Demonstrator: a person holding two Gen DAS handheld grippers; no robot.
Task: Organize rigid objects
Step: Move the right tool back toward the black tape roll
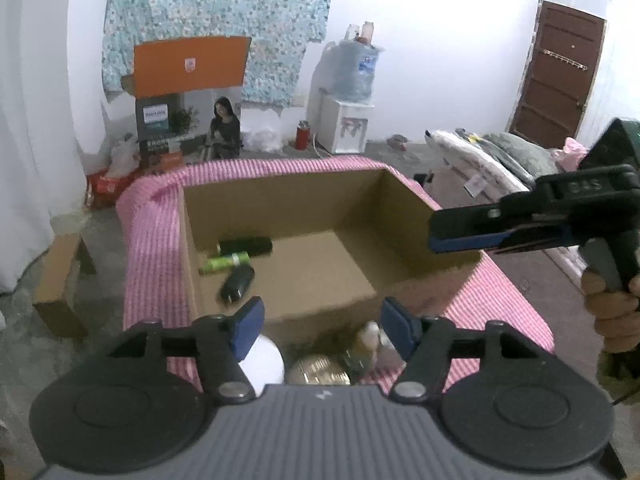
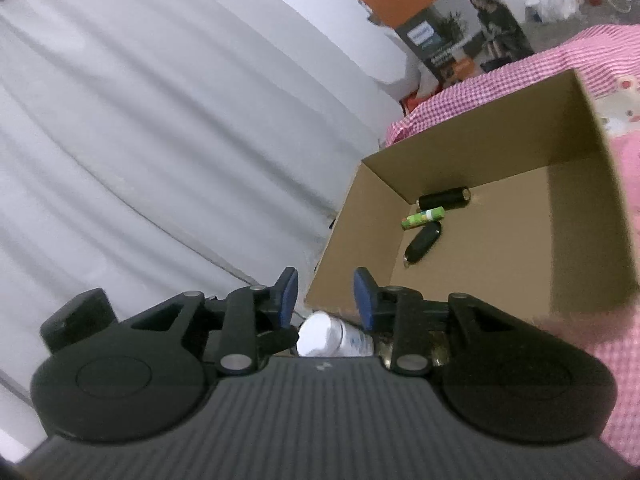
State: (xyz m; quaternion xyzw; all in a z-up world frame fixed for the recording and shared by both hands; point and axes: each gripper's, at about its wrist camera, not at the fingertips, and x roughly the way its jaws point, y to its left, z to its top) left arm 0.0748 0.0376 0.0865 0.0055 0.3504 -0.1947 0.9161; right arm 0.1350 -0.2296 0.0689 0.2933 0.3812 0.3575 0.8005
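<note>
An open cardboard box (image 1: 280, 196) (image 2: 480, 140) stands on a pink checked cloth (image 1: 152, 240). In its left corner lie a black cylinder (image 1: 244, 246) (image 2: 444, 198), a green tube (image 1: 224, 263) (image 2: 424, 218) and a black oval item (image 1: 238, 283) (image 2: 424, 242). My left gripper (image 1: 322, 330) hovers open at the box's near wall, nothing between its blue pads. Under it sit a white bottle (image 1: 262, 364) (image 2: 334, 338), a gold round lid (image 1: 318, 370) and a small bottle (image 1: 370, 334). My right gripper (image 2: 326, 298) (image 1: 436, 236), in a hand (image 1: 612, 312), stands slightly open and empty by the box's right side.
A white curtain (image 2: 140, 120) hangs to the left. Beyond the bed stand a printed carton with an orange flap (image 1: 188, 64), a water dispenser (image 1: 344, 120) and a brown door (image 1: 556, 76). Folded bedding (image 1: 492, 156) lies at the right, a low brown stand (image 1: 60, 280) at the left.
</note>
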